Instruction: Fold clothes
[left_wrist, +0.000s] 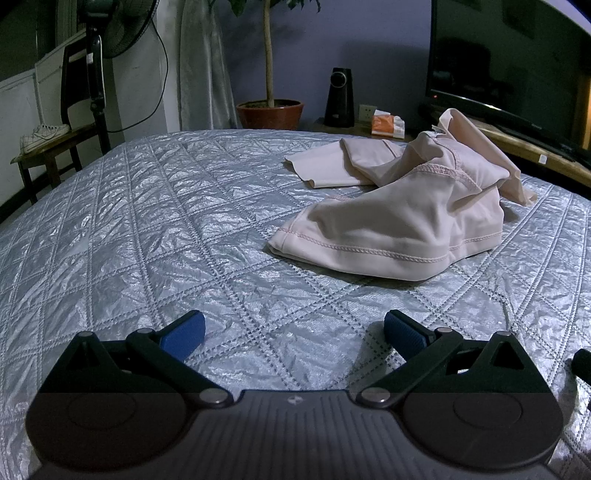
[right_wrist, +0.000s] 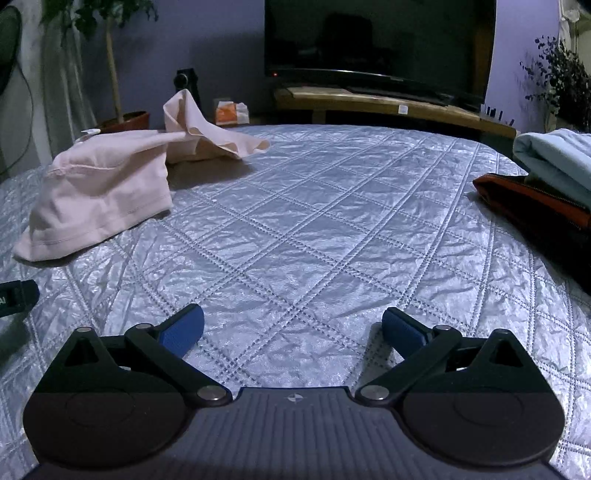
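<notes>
A crumpled pale pink garment (left_wrist: 399, 218) lies in a heap on the silver quilted bedspread (left_wrist: 147, 229), ahead and to the right in the left wrist view. In the right wrist view the same pink garment (right_wrist: 107, 188) sits far left on the bedspread (right_wrist: 314, 221). My left gripper (left_wrist: 293, 332) hovers low over bare quilt short of the garment, open, its blue pads (left_wrist: 184, 334) wide apart with nothing between them. My right gripper (right_wrist: 291, 330) is likewise open over bare quilt, well right of the garment.
Folded light blue cloth (right_wrist: 557, 155) rests on a dark item with orange trim (right_wrist: 532, 203) at the bed's right edge. Beyond the bed stand a TV (right_wrist: 380, 40) on a wooden bench (right_wrist: 391, 105), a potted plant (left_wrist: 271, 110), a tissue pack (left_wrist: 388, 125), a fan (left_wrist: 110, 33) and a chair (left_wrist: 55, 144).
</notes>
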